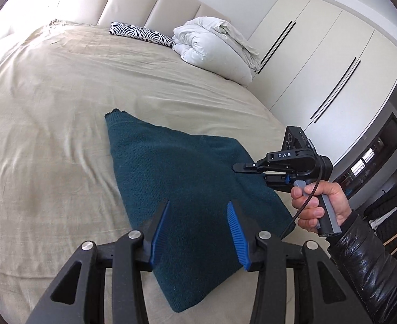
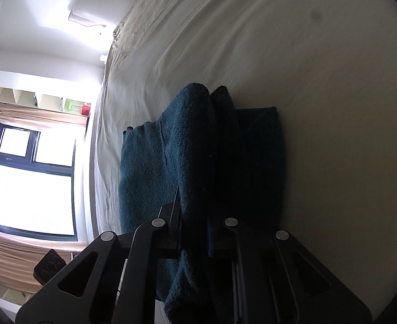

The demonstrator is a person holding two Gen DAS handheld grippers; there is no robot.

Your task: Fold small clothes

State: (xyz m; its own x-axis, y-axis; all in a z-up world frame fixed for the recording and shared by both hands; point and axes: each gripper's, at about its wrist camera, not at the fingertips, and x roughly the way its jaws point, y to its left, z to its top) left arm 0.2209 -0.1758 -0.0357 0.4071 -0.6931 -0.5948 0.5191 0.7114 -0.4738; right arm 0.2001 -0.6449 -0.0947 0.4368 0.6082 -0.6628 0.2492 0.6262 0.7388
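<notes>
Gripping 1 Teal Garment on the Bed: 2 Hand-Held Grippers

Item 1, right gripper (image 1: 236, 168): clamped tight on the right edge of the teal knit garment (image 1: 182, 189). From the left wrist camera its black fingers meet at the cloth's edge, and a hand (image 1: 316, 208) in a glossy black sleeve (image 1: 371, 267) grasps the grey handle. From the right wrist camera the cloth (image 2: 193, 145) is bunched between the jaws and drapes over them in folds.

Item 2, left gripper (image 1: 198, 216): jaws parted about halfway, 2 blue ribbed pads (image 1: 234, 232) exposed. The garment shows between and beneath the pads; neither pad visibly presses on it, so nothing is held. Whether the tips brush the cloth cannot be told.

Item 3, garment: count 1. Lies on the beige bed sheet (image 1: 49, 124) near the foot of the bed, roughly triangular from the left wrist camera, 1 corner pointing toward the headboard (image 1: 155, 8), its right side pinched by the right gripper.

Other stock, counted:
- 1 zebra-print pillow (image 1: 140, 34) at the head of the bed
- 1 white duvet (image 1: 212, 48), bundled, just beside that pillow
- 1 white wardrobe (image 1: 320, 62) with 2 pairs of long black handles visible
- 1 window (image 2: 33, 178) with a dark frame
</notes>
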